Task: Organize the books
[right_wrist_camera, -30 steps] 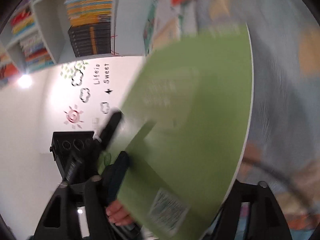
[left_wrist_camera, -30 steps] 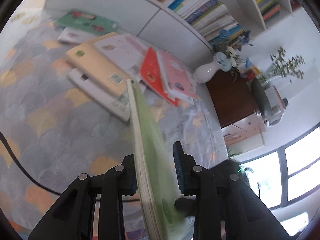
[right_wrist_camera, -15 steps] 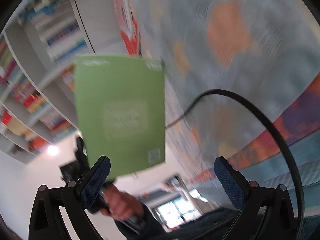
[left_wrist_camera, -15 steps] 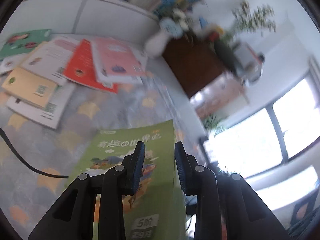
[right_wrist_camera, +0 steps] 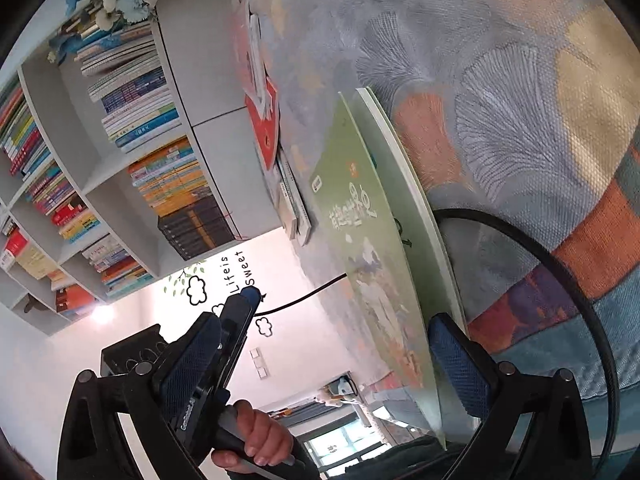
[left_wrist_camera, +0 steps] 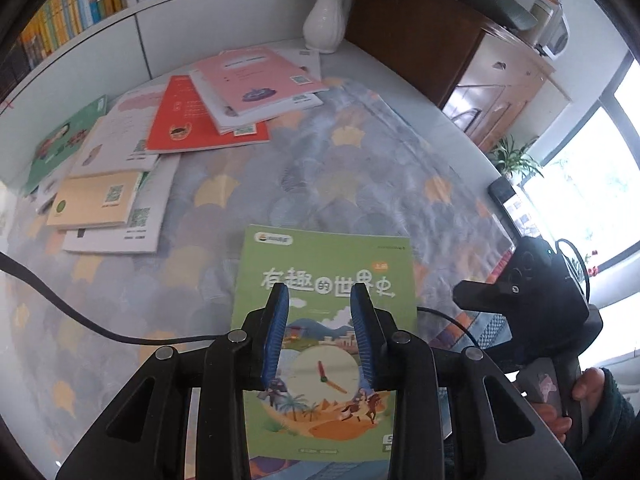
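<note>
A green picture book [left_wrist_camera: 324, 320] lies flat, cover up, on the patterned tablecloth [left_wrist_camera: 320, 168]. My left gripper [left_wrist_camera: 316, 300] hovers over its cover, pointing steeply down. Its blue pads stand a little apart with nothing between them. My right gripper [right_wrist_camera: 328, 336] is open wide and rolled on its side, low over the cloth. The green book's [right_wrist_camera: 360, 208] near corner reaches in between its pads, which do not press on it. More books lie spread at the back left: a pink one [left_wrist_camera: 256, 76], a red one [left_wrist_camera: 192, 116] and a yellow one [left_wrist_camera: 96, 200].
A white vase [left_wrist_camera: 324, 20] of flowers stands at the table's back edge beside a wooden cabinet [left_wrist_camera: 440, 40]. A white bookshelf [right_wrist_camera: 152, 160] full of books runs along the back. A black cable [left_wrist_camera: 80, 316] crosses the cloth at the left. A hand [right_wrist_camera: 256, 440] holds the left gripper's handle.
The green book, edge-on between my left fingers a second ago, now lies flat on the cloth. The right jaws have opened wide and both views have swung round.
</note>
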`<action>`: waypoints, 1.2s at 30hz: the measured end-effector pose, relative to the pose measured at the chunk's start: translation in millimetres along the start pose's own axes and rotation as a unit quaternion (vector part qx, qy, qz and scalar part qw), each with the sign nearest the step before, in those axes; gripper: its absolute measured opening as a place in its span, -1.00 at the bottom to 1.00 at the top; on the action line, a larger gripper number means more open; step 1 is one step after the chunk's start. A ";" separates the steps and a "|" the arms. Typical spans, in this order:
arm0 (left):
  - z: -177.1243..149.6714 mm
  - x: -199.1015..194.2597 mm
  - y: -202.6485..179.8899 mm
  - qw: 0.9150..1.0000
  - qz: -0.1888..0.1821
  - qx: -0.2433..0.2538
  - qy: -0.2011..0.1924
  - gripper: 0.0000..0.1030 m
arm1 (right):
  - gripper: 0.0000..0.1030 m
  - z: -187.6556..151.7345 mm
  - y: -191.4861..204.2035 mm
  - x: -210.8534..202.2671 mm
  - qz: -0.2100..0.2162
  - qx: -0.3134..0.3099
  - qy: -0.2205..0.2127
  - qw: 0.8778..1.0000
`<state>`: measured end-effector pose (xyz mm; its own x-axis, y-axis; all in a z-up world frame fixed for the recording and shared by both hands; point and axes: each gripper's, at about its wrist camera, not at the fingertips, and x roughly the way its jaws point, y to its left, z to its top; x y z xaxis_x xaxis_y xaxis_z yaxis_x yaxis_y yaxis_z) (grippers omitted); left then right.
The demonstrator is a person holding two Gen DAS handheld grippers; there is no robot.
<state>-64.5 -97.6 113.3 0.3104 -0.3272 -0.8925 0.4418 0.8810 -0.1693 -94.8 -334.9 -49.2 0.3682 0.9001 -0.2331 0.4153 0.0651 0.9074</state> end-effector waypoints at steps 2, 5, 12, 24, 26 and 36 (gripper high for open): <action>3.1 -4.1 8.4 1.000 -0.007 -0.012 -0.009 -0.43 | 1.00 -3.9 -5.2 -2.4 -0.001 -0.001 -0.005 1.000; 15.9 -14.0 40.1 0.996 -0.043 -0.069 -0.038 -0.05 | 1.00 -6.9 -5.5 -3.4 0.006 -0.003 -0.019 1.000; 32.8 -32.3 122.7 0.973 -0.065 -0.207 -0.083 0.23 | 1.00 -22.6 19.7 -18.6 0.057 -0.067 -0.036 0.996; 70.1 -131.6 191.4 0.940 -0.090 -0.216 -0.247 0.23 | 1.00 -58.2 64.1 -135.7 0.041 -0.147 -0.204 0.967; 97.5 -134.8 191.8 0.942 -0.094 -0.197 -0.256 0.27 | 1.00 -61.9 69.2 -145.2 0.040 -0.149 -0.221 0.963; 149.5 -89.0 66.8 0.979 -0.087 -0.042 -0.180 0.56 | 1.00 -49.3 103.0 -95.1 0.038 -0.184 -0.223 0.957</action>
<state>63.3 -60.8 243.9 0.5202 -0.5606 -0.6443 0.4488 0.8213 -0.3522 -128.1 -392.6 83.7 0.7377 0.6407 -0.2131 0.0818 0.2284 0.9701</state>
